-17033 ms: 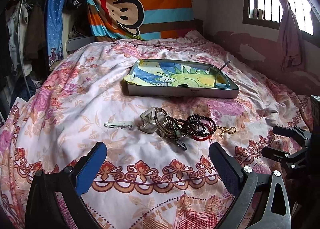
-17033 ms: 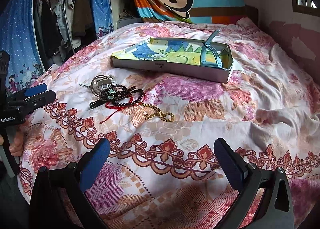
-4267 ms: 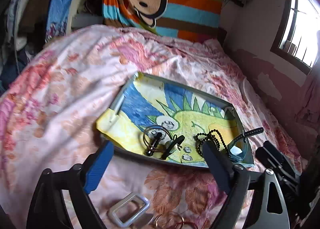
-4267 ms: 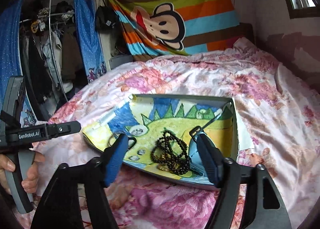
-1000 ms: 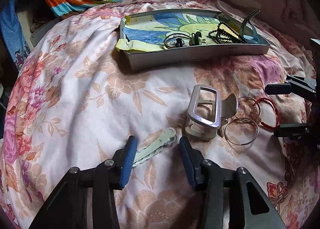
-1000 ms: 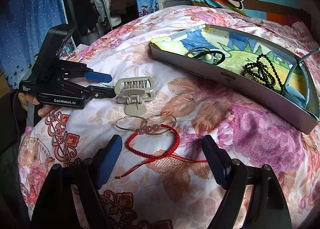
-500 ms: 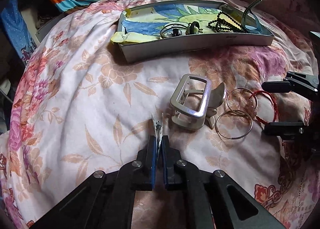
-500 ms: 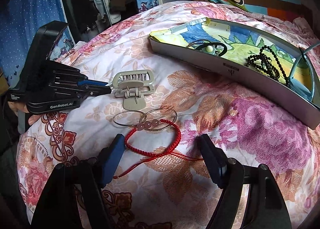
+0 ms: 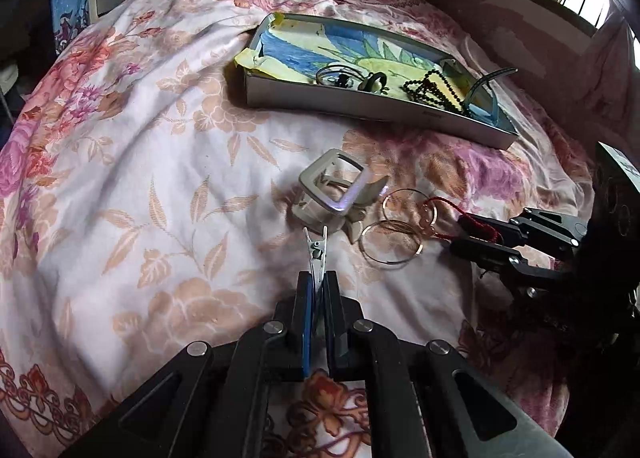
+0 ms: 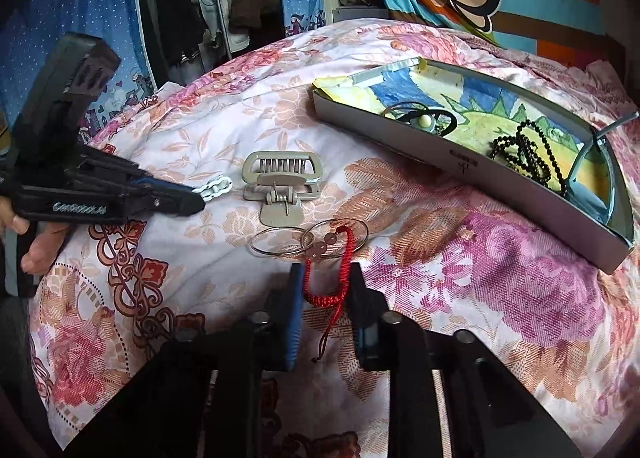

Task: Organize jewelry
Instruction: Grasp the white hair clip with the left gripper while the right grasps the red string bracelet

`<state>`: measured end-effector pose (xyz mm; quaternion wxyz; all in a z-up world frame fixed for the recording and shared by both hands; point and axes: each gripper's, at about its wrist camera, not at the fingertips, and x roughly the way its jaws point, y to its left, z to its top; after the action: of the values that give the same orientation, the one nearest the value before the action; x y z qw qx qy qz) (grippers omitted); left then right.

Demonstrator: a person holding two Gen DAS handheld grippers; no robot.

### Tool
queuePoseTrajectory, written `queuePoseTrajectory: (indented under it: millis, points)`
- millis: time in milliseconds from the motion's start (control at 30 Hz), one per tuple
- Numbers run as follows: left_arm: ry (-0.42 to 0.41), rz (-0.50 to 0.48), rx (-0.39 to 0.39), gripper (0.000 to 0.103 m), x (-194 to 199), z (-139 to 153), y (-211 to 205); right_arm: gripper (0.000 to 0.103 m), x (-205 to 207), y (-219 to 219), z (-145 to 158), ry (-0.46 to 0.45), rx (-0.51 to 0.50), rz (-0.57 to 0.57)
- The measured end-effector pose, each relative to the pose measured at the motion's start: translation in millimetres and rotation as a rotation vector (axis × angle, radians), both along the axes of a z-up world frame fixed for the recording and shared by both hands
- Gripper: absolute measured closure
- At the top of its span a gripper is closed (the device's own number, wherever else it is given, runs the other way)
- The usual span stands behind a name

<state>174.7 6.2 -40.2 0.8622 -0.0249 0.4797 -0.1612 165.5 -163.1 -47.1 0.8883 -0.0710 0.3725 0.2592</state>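
Bare quilt [image 9: 132, 162] lies open left of the claw clip [image 9: 334, 194]; tray [image 9: 360, 106] blocks beyond

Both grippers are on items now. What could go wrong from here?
1. The right gripper is closing on the red cord bracelet, which overlaps the metal hoops; lifting may drag them along.
2. The left gripper pinches only the end of the thin hair clip; it could pivot or slip before reaching the tray.

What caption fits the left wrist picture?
Left gripper pinches a white hair clip above the flowery bedspread, tray beyond.
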Motion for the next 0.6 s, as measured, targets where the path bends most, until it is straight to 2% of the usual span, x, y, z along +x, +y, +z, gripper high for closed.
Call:
queuePoseTrajectory:
  millis: [167,400,600]
  points:
    - [-0.086,-0.023,-0.024,0.097,-22,9,-13,0.094,-12,-3,12,-0.058,0.000,-0.004]
    - [-0.222,-0.038,-0.083,0.097,-29,25,-24,0.094,-19,-12,31,-0.145,-0.003,-0.033]
    - [-0.341,-0.004,-0.126,0.097,-4,47,-24,0.094,-7,-25,53,-0.227,0.008,-0.091]
